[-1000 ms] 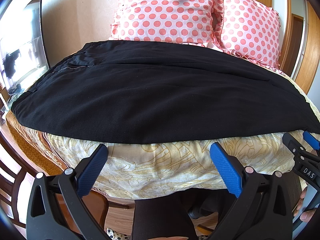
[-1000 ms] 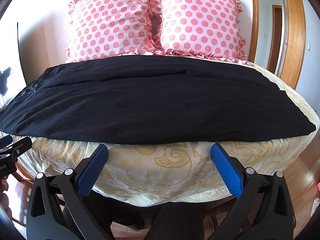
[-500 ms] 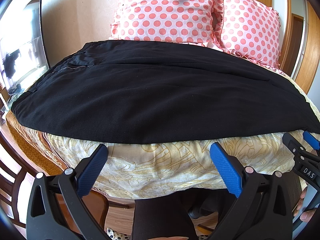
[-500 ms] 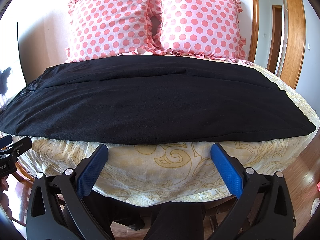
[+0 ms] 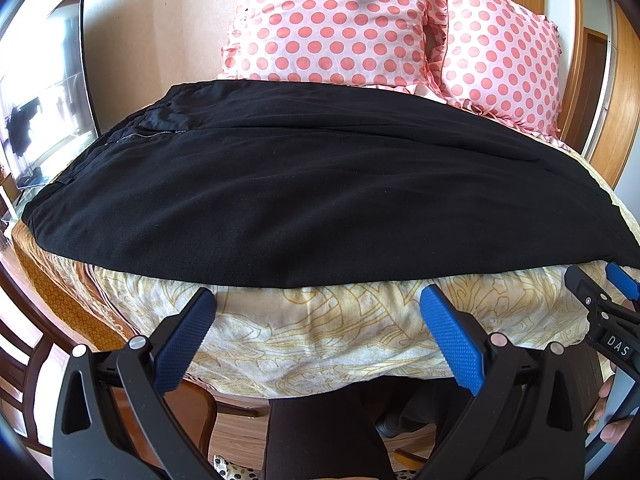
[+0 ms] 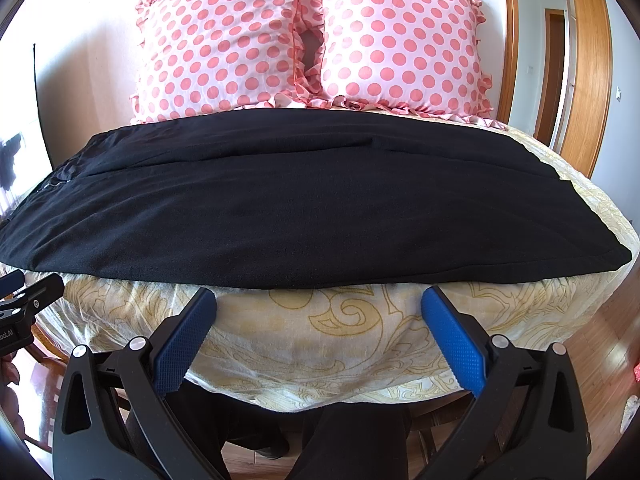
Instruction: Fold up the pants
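Black pants lie spread flat across the bed, waistband and zipper at the left, leg hems at the right; they also show in the right wrist view. My left gripper is open and empty, held just short of the pants' near edge. My right gripper is open and empty, also just short of the near edge, over the bedsheet. The right gripper's tip shows at the right edge of the left wrist view.
The bed has a cream and gold patterned sheet. Two pink polka-dot pillows stand against the wall behind the pants. A TV screen stands at the left. A wooden chair is at the lower left. Wooden floor lies to the right.
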The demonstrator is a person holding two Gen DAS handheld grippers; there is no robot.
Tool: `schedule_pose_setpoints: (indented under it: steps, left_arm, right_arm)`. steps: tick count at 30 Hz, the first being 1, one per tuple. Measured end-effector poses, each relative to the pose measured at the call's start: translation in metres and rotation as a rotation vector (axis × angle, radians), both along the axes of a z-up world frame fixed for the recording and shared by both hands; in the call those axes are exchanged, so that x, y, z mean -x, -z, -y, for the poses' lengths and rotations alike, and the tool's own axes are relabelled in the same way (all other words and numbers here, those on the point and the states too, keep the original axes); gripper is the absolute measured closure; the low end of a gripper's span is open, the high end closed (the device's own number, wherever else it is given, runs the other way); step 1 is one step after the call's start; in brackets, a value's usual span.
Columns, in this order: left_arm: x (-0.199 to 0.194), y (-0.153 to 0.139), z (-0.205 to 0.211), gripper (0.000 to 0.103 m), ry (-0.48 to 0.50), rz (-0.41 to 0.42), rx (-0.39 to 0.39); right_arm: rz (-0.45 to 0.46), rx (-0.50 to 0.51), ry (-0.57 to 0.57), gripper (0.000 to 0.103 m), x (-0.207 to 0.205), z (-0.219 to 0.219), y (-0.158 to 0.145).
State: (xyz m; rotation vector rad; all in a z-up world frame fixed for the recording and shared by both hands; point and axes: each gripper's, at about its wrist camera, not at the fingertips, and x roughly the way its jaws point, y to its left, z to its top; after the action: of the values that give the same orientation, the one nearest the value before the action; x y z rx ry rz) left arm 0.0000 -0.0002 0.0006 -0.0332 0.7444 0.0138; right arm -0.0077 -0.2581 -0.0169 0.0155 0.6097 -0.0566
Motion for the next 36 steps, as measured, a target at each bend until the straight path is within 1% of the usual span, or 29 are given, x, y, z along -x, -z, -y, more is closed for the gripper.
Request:
schedule_pose_setpoints:
  steps: [4, 7, 9, 12, 13, 15, 17, 19, 21, 23, 24, 25, 27, 28, 30, 31, 33, 34, 35, 36]
  left_arm:
    - [0.000, -0.002, 0.001, 0.002, -0.001, -0.003, 0.000]
    - [0.001, -0.003, 0.002, 0.002, -0.001, -0.005, 0.002]
    - [0.001, -0.003, 0.000, 0.002, 0.006, -0.011, 0.002]
    - [-0.003, -0.004, -0.002, 0.002, 0.041, -0.058, 0.017]
    - [-0.003, -0.008, -0.003, 0.002, 0.059, -0.067, 0.029]
    - [0.000, -0.017, -0.006, 0.002, 0.063, -0.045, 0.029]
    - [-0.001, -0.032, -0.008, 0.002, 0.052, 0.002, 0.006]
    - [-0.010, -0.048, -0.011, 0.002, 0.030, 0.058, 0.010]
    - [-0.026, -0.060, -0.016, 0.002, 0.000, 0.097, 0.026]
    - [-0.050, -0.069, -0.019, 0.002, -0.025, 0.105, 0.036]
    - [-0.062, -0.072, -0.019, 0.002, -0.027, 0.097, 0.029]
    - [-0.078, -0.074, -0.018, 0.002, -0.027, 0.082, 0.010]
    - [-0.102, -0.075, -0.016, 0.002, -0.041, 0.077, -0.013]
    - [-0.115, -0.075, -0.016, 0.002, -0.052, 0.076, -0.013]
    - [-0.135, -0.074, -0.017, 0.002, -0.043, 0.065, 0.008]
    - [-0.146, -0.073, -0.017, 0.002, -0.043, 0.056, 0.013]
    - [-0.161, -0.072, -0.017, 0.002, -0.053, 0.061, 0.004]
    - [-0.168, -0.071, -0.016, 0.002, -0.061, 0.067, -0.014]
    - [-0.174, -0.069, -0.014, 0.002, -0.064, 0.070, -0.026]
    - [-0.180, -0.067, -0.013, 0.002, -0.065, 0.070, -0.033]
  right_arm:
    - [0.004, 0.000, -0.002, 0.001, 0.000, 0.001, -0.001]
    - [0.021, 0.002, -0.007, 0.001, 0.001, -0.002, 0.004]
    - [0.013, -0.001, -0.021, 0.001, -0.001, -0.002, 0.003]
    - [-0.013, -0.030, -0.073, 0.001, 0.004, 0.005, 0.000]
    - [-0.012, -0.058, -0.093, 0.001, 0.007, 0.015, -0.007]
    - [0.007, -0.069, -0.091, 0.001, 0.009, 0.029, -0.019]
    - [0.056, -0.055, -0.060, 0.001, 0.010, 0.050, -0.042]
    - [0.106, -0.043, -0.009, 0.001, 0.002, 0.073, -0.067]
    - [0.131, -0.052, 0.046, 0.001, -0.016, 0.097, -0.087]
    - [0.134, -0.072, 0.132, 0.001, -0.049, 0.126, -0.104]
    - [0.125, -0.077, 0.176, 0.001, -0.066, 0.138, -0.110]
    - [0.104, -0.086, 0.224, 0.001, -0.091, 0.154, -0.116]
    - [0.061, -0.097, 0.295, 0.001, -0.133, 0.176, -0.122]
    - [0.030, -0.106, 0.349, 0.001, -0.162, 0.192, -0.124]
    - [-0.011, -0.103, 0.416, 0.001, -0.197, 0.213, -0.122]
    - [-0.042, -0.101, 0.466, 0.001, -0.221, 0.228, -0.119]
    - [-0.088, -0.114, 0.529, 0.001, -0.250, 0.250, -0.112]
    - [-0.117, -0.115, 0.577, 0.002, -0.267, 0.262, -0.106]
    - [-0.135, -0.118, 0.610, 0.005, -0.277, 0.270, -0.100]
    - [-0.155, -0.117, 0.639, 0.011, -0.289, 0.278, -0.094]
